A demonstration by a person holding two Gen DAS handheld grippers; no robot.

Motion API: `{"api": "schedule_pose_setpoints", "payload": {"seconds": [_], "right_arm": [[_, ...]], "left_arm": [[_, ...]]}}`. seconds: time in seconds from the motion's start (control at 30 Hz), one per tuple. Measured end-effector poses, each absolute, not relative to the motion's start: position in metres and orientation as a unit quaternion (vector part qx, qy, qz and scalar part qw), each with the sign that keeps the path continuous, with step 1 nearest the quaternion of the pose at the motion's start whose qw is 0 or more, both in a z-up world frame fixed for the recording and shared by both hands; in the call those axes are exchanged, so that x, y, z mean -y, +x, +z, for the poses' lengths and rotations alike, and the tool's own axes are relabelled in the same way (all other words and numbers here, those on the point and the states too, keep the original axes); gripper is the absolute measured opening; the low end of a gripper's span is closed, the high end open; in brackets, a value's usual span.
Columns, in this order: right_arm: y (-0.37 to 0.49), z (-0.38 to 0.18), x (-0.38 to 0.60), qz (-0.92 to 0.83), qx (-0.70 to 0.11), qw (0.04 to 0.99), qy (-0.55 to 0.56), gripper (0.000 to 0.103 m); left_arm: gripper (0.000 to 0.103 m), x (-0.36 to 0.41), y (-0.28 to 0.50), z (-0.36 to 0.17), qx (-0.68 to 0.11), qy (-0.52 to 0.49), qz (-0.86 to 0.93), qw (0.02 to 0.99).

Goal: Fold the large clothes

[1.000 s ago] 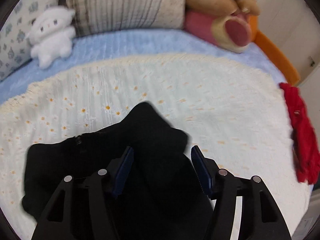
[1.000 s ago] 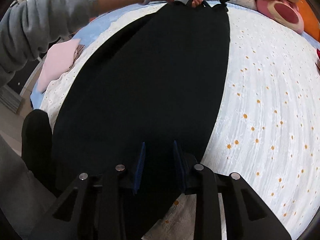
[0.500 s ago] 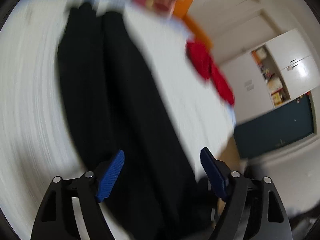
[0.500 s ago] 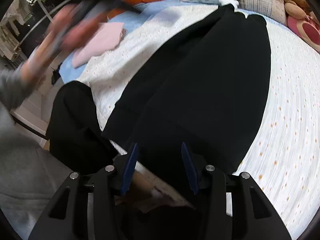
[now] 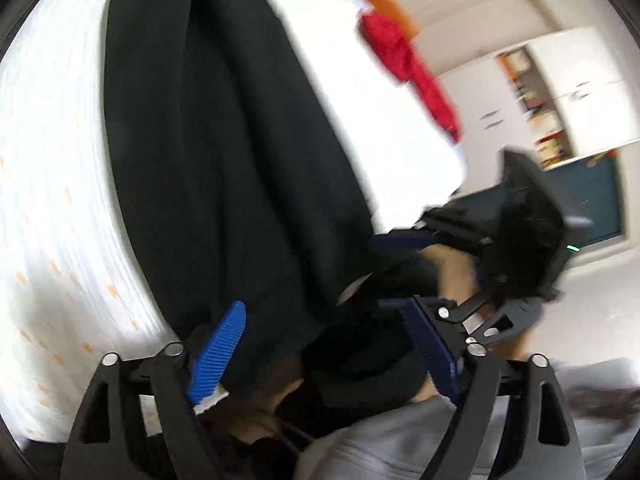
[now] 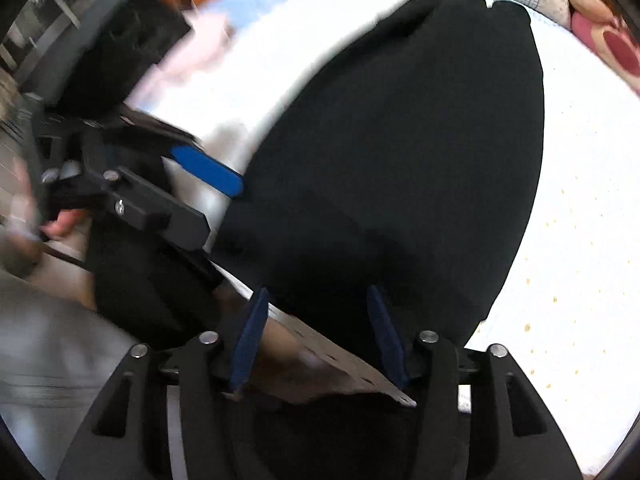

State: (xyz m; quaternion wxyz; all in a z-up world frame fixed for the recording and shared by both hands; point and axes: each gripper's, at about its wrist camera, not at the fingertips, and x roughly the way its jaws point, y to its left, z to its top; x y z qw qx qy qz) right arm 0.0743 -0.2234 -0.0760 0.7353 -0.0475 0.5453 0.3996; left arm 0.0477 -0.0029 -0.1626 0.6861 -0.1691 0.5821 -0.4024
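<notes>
Left wrist view first: black garment (image 5: 224,152) runs long down the white daisy-print bedspread (image 5: 52,184), from the top of the frame to the lower middle, where its near end hangs over the bed's edge. The left tool (image 5: 324,356) sits at the bottom, blue pads wide apart and opening further, the cloth's near end lying between them with neither pad pressing on it. At middle right, the right tool (image 5: 404,272) comes in sideways, blurred, its dark blue fingers at the garment's right edge. A red cloth (image 5: 412,72) lies at the upper right of the bed, with white cupboards (image 5: 576,92) behind.

Over to the right wrist view: the same black garment (image 6: 400,152) fills the centre, spreading from the top down to the right tool (image 6: 316,340) at the bottom. Its jaws stand partly apart and are opening, fabric between the pads but not pinched. At middle left the left tool (image 6: 208,204) is in sight, one bright blue pad just beside the garment's left edge. Pink clothing (image 6: 200,52) shows blurred at upper left; a pink plush toy (image 6: 608,40) sits at upper right.
</notes>
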Motion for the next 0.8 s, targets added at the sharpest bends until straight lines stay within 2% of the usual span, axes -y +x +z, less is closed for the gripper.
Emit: {"api": "schedule_pose_setpoints", "payload": {"seconds": [0.13,0.33,0.47,0.57,0.67,0.8], "right_arm": [[0.148,-0.024,0.244,0.426,-0.502,0.753,0.021,0.071],[0.328,-0.004,0.274,0.437,-0.481,0.741,0.169,0.077],[0.443,-0.024,0.273,0.381,-0.489,0.763,0.184,0.079],[0.515,-0.066,0.29,0.335,-0.512,0.757,0.23,0.079],[0.557,-0.108,0.289,0.315,-0.52,0.751,0.257,0.079],[0.601,-0.134,0.281,0.284,-0.538,0.754,0.248,0.079]], "left_arm": [[0.097,-0.03,0.116,-0.099,-0.516,-0.151,-0.375,0.755],[0.097,-0.065,0.271,-0.082,-0.486,-0.178,-0.332,0.789],[0.097,-0.069,0.386,-0.107,-0.5,-0.162,-0.275,0.805],[0.097,-0.078,0.454,-0.143,-0.524,-0.165,-0.229,0.804],[0.097,-0.072,0.506,-0.166,-0.536,-0.178,-0.217,0.796],[0.097,-0.064,0.545,-0.187,-0.546,-0.167,-0.204,0.795]]}}
